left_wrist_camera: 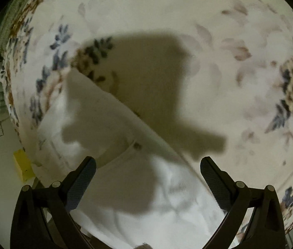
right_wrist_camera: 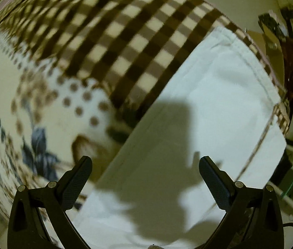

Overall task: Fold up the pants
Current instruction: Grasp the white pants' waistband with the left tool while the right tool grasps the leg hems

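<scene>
While pants (left_wrist_camera: 109, 128) lie flat, grippers gape

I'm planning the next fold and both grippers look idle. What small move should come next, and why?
Probably lower the left gripper and close it on the waistband by the button. Both grippers are open and hold nothing; the right gripper hangs above the hemmed leg end of the white pants, which lie on the floral bedspread.

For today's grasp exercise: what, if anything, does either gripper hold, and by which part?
Nothing. Both the left gripper and right gripper are open above the white pants.
</scene>
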Demonstrator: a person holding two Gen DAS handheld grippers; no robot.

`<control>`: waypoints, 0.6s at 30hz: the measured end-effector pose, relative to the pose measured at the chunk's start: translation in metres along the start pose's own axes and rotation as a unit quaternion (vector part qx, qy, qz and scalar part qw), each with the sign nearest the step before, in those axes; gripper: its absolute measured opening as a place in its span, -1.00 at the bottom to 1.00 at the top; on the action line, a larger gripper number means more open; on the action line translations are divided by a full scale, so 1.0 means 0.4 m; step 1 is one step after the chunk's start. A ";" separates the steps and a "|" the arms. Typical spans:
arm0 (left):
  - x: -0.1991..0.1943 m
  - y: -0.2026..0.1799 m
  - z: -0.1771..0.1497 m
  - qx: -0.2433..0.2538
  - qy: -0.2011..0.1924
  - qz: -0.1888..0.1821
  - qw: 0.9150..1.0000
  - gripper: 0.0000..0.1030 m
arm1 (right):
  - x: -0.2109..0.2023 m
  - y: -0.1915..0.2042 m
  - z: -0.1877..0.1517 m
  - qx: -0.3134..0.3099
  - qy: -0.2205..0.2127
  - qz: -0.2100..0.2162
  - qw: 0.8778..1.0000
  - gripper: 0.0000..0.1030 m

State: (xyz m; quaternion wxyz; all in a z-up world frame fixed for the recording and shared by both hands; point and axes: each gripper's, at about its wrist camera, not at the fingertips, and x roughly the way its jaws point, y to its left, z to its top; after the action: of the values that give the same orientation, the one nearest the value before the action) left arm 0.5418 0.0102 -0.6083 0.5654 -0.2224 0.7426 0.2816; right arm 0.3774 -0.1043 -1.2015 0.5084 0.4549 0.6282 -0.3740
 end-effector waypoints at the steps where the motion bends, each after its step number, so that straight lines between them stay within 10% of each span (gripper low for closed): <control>1: 0.010 -0.002 0.003 0.000 0.001 -0.003 1.000 0.80 | 0.013 0.002 0.021 0.004 0.002 -0.001 1.000 1.00; 6: 0.019 -0.004 0.014 0.008 -0.018 -0.018 1.000 -0.16 | 0.048 0.010 0.110 0.010 0.009 -0.001 1.000 0.80; 8: 0.002 0.013 0.015 0.001 -0.029 -0.027 0.999 -0.56 | 0.050 0.013 0.142 0.003 0.006 0.003 1.000 0.42; 12: -0.028 0.069 0.010 -0.016 -0.039 -0.079 0.996 -0.70 | 0.030 0.018 0.196 -0.008 -0.004 0.014 1.000 -0.80; 18: -0.121 0.195 -0.027 -0.012 -0.063 -0.165 0.984 -0.73 | -0.079 0.004 0.252 -0.025 -0.041 0.055 0.997 -0.90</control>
State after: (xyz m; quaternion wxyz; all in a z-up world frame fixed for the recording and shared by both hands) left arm 0.4959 0.0614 -0.5465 0.6473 -0.3307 0.6549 0.2068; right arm 0.4113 -0.2040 -1.1911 0.5646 0.4600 0.5905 -0.3479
